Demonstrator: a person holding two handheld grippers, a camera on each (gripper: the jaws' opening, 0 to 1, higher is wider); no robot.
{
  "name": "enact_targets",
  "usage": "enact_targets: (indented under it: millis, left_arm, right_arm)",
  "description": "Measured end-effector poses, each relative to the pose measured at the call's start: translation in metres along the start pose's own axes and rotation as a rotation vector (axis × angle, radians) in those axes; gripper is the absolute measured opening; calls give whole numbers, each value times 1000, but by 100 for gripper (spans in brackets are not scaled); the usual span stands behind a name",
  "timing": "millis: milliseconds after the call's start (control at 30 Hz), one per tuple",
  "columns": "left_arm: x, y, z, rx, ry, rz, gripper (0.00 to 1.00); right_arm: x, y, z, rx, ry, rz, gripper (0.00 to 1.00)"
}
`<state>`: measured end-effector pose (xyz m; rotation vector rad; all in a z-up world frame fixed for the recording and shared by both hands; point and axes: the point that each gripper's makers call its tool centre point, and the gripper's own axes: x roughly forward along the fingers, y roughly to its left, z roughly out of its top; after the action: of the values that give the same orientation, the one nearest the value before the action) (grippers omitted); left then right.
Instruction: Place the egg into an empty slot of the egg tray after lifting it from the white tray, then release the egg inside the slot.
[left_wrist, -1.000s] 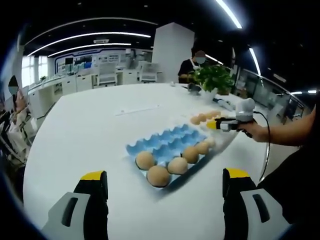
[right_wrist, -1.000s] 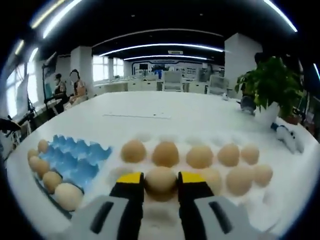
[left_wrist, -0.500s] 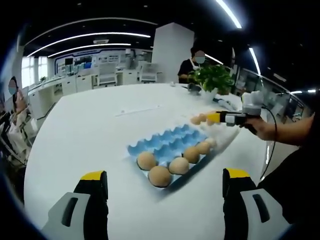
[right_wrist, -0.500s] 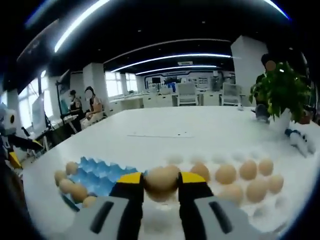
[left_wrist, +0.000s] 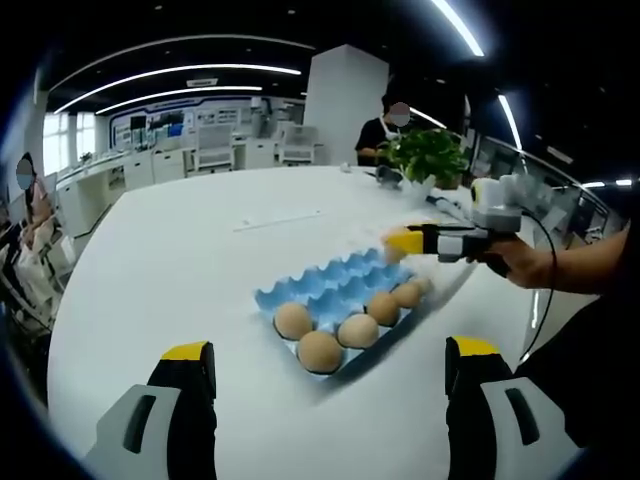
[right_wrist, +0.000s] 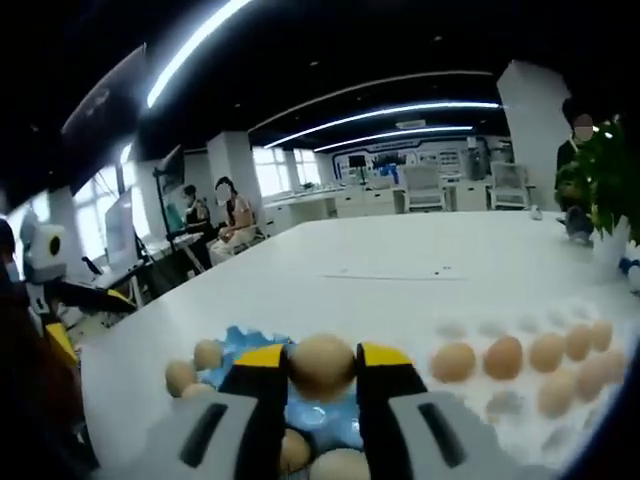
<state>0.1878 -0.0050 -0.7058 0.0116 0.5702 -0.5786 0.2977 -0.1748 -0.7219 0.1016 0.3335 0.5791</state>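
- The egg (right_wrist: 321, 366) sits clamped between the two yellow-tipped jaws of the right gripper (right_wrist: 322, 362), held in the air above the blue egg tray (right_wrist: 320, 425).
- The step in hand looks like the carry: the egg is off the white tray (right_wrist: 520, 415) and over the egg tray, not yet set in a slot.
- The next move calls for lining the egg up over an empty slot, lowering it until it seats, and only then parting the jaws.
- In the left gripper view the egg tray (left_wrist: 330, 285) has five eggs along its near edge and empty slots behind them; the right gripper (left_wrist: 403, 241) hovers over its far end.
- The left gripper (left_wrist: 330, 360) hangs near the table (left_wrist: 180, 250) with its jaws wide apart, holding nothing.
- From the right gripper view the jaws and egg cover much of the egg tray, so the slot directly below cannot be made out.
- The white tray's slots are pale and blurred against the table.
- How high the egg hangs above the tray is hard to tell.
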Motion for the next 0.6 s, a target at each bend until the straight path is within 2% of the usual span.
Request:
enact_targets:
  millis: [167, 333, 467, 600]
  left_arm:
    - [0, 1, -1, -9, -1, 1, 96]
    - [0, 1, -2, -21, -6, 6, 96]
    - [-1, 3, -5, -19, 1, 11, 96]
    - [-2, 5, -4, -22, 0, 16, 96]
  right_arm:
    - [19, 35, 0, -20, 6, 80, 26]
    - [35, 60, -12, -58, 53, 143, 26]
    - [42, 73, -15, -88, 62, 168, 26]
    - [47, 76, -20, -79, 76, 181, 26]
